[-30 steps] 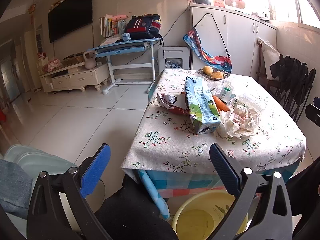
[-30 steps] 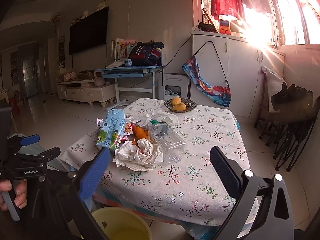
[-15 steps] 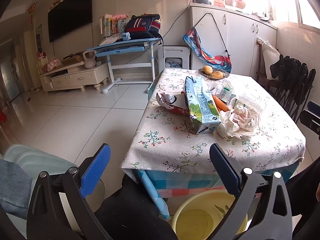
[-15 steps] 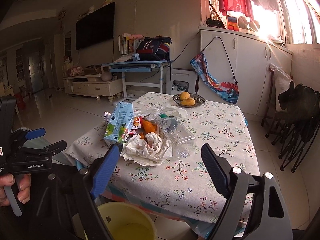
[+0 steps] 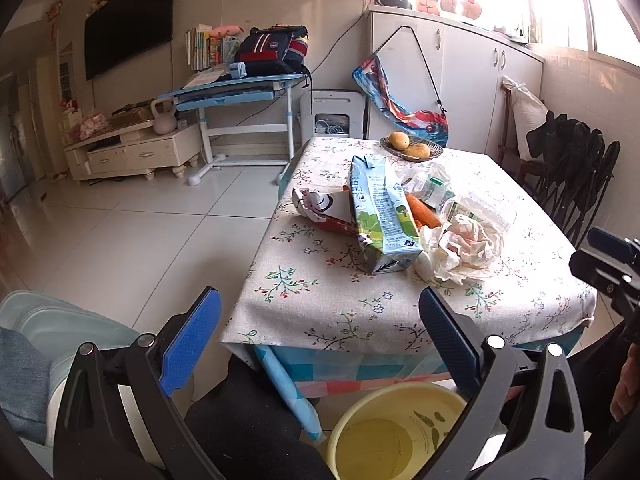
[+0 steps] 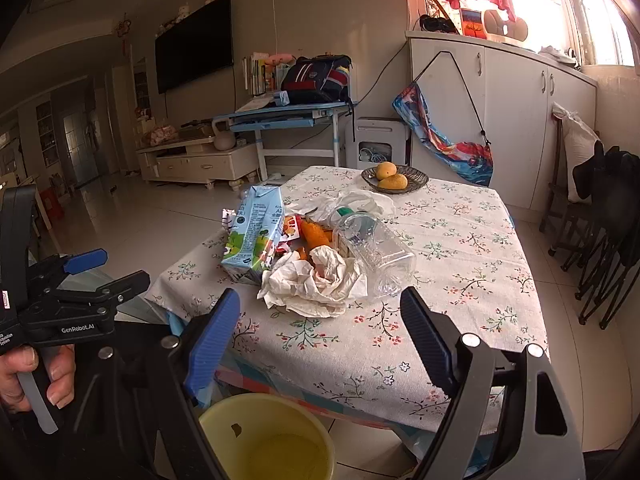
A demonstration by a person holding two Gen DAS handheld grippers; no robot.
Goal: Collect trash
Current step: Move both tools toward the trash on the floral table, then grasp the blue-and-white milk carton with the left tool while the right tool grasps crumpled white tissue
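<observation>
The right gripper (image 6: pixel 320 328) has its blue fingers (image 6: pixel 212 338) spread with nothing between them, though the jaws have just been closing a little from their widest a second ago. It now frames the crumpled tissue (image 6: pixel 316 286) more tightly than before, near the table's front edge. The left gripper (image 5: pixel 316 340) has its fingers (image 5: pixel 191 343) spread and empty, unchanged and short of the table. Trash sits heaped on the floral tablecloth (image 5: pixel 328 304): a blue milk carton (image 5: pixel 380 216), orange wrapper (image 6: pixel 314 234), clear plastic bottle (image 6: pixel 376 252) and the tissue. A yellow bucket (image 6: pixel 268 440) stands on the floor below the table edge. A fruit bowl (image 6: pixel 394 180) sits at the far side.
</observation>
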